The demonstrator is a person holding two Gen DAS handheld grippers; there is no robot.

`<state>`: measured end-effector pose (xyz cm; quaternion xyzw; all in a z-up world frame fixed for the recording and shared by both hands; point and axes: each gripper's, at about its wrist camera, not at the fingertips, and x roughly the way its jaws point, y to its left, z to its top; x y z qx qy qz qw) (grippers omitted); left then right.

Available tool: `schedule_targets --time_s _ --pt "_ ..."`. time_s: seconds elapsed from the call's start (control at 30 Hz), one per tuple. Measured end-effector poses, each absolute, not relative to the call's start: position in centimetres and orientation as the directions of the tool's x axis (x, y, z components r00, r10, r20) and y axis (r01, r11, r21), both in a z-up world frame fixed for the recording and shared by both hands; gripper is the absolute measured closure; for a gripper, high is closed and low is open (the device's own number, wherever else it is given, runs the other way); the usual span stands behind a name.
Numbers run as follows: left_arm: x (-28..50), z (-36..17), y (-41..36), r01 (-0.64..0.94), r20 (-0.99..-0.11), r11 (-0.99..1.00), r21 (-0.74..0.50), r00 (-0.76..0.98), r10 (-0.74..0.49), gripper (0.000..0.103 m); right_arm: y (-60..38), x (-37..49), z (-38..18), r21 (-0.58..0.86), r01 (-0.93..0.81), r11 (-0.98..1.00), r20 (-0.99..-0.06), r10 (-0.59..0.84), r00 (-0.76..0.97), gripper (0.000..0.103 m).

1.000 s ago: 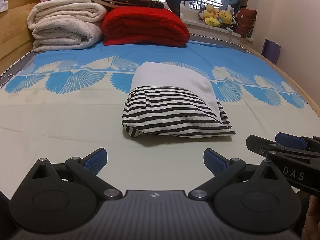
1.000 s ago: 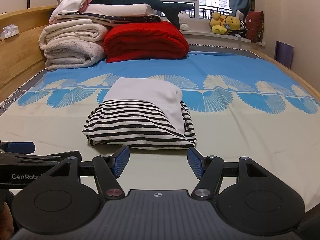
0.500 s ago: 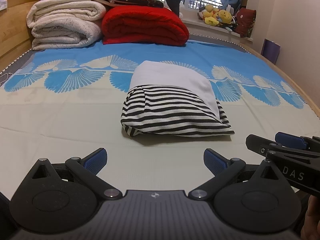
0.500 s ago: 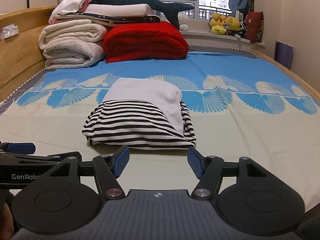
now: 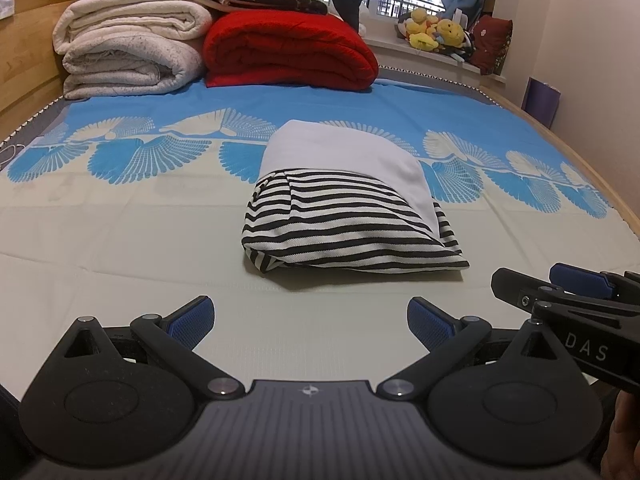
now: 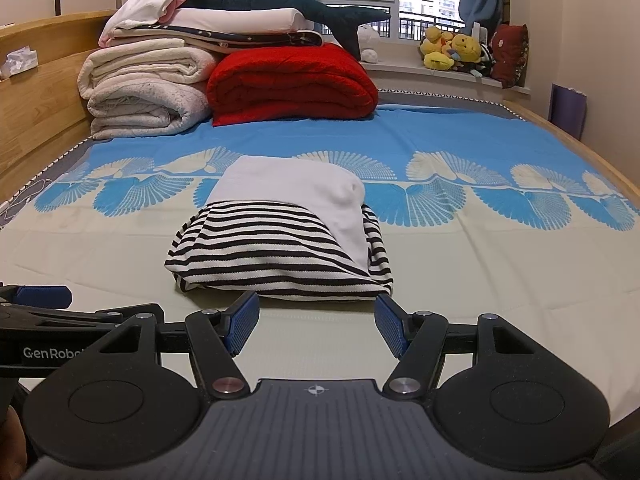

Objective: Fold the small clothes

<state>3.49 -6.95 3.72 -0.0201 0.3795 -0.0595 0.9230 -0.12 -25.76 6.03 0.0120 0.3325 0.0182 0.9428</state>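
A small garment, black-and-white striped with a white part, lies folded in a compact bundle (image 5: 344,208) on the bed; it also shows in the right wrist view (image 6: 284,240). My left gripper (image 5: 310,322) is open and empty, hovering over the sheet short of the bundle's near edge. My right gripper (image 6: 316,322) is open and empty, close to the bundle's near edge. The right gripper also shows at the right of the left wrist view (image 5: 568,292). The left gripper's side shows at the left of the right wrist view (image 6: 40,304).
Folded white blankets (image 6: 144,92) and a red quilt (image 6: 292,84) are stacked at the bed's far end, with a plush shark (image 6: 288,0) on top. Plush toys (image 6: 452,52) sit on the windowsill. A wooden headboard (image 6: 36,92) runs along the left.
Both grippers stay open and nearly still. The left wrist view has shifted slightly; the folded bundle has not moved.
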Motion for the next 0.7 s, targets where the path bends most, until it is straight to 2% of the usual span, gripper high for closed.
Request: schedule_targets --time_s 0.7 --pt "3.5 3.57 -7.06 0.099 -0.699 0.992 -0.082 0.703 -0.128 0.0 -25.76 -0.08 6.0 0.033 -0.027 0.999 -0.629 0.042 0.776 0.038"
